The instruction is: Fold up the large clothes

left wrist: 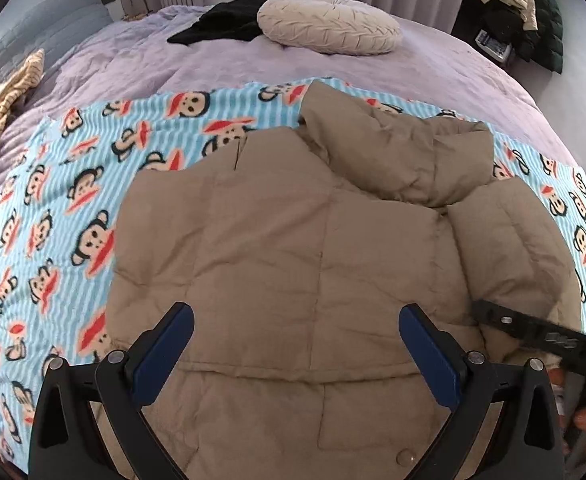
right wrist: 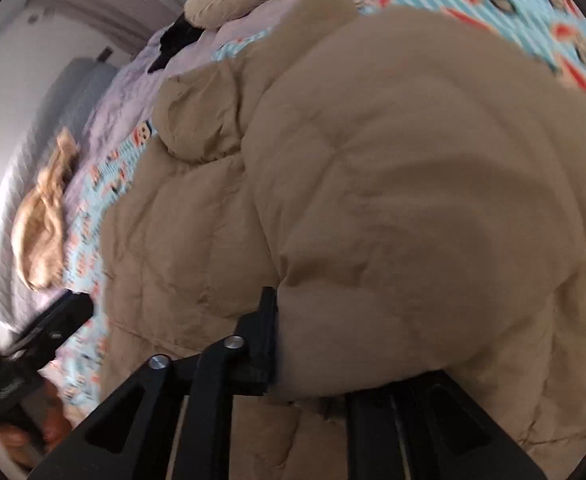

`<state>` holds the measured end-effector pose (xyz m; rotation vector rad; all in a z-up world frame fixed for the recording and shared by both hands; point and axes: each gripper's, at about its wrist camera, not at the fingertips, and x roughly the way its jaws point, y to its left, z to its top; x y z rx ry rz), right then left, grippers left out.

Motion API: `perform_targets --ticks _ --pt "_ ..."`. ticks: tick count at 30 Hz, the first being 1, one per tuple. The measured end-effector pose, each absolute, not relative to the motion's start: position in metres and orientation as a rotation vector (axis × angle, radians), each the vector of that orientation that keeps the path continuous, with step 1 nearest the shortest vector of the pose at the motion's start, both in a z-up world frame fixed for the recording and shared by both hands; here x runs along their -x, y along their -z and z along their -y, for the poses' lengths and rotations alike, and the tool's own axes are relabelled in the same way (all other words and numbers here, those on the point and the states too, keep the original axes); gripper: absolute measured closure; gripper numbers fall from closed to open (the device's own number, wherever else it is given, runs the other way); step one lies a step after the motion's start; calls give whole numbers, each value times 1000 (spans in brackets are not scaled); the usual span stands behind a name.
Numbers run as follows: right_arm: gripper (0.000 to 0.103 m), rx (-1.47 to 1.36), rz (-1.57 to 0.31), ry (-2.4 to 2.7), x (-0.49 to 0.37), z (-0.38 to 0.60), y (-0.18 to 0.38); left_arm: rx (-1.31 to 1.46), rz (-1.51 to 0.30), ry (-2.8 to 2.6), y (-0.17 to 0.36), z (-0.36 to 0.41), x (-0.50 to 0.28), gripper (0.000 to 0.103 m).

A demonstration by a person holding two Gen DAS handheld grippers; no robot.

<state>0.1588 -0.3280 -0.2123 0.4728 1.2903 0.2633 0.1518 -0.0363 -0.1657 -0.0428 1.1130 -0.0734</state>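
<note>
Tan puffer jacket [left wrist: 293, 248] mid-frame on monkey-print blanket [left wrist: 53, 200]. Left gripper [left wrist: 296, 344] spread wide above the hem, empty. Right gripper [right wrist: 313, 344] pinching bulging jacket sleeve [right wrist: 413, 208].

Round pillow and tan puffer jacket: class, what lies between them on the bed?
In the left wrist view, bare lilac bedspread and monkey-print blanket separate round pillow from tan puffer jacket.

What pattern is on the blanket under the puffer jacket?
Light-blue stripes with cartoon monkey faces, on the blanket; clearest in the left wrist view.

L gripper [left wrist: 296, 354]: jaws wide apart, nothing between. R gripper [right wrist: 293, 344]: jaws nipping tan jacket [right wrist: 393, 184] fabric.
</note>
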Motion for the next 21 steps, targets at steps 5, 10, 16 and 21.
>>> perform_targets --ticks 5,10,16,21 --pt "34 -647 -1180 -214 -126 367 184 95 -1121 104 173 34 -156 0" --pt "62 -881 -1043 -8 -113 415 179 146 -1109 134 169 25 -165 0" --pt "93 -841 -999 -155 -145 375 159 346 -1085 286 157 -4 -169 0" --pt "85 -595 -1162 -388 -157 269 159 562 -1080 437 153 -27 -170 0"
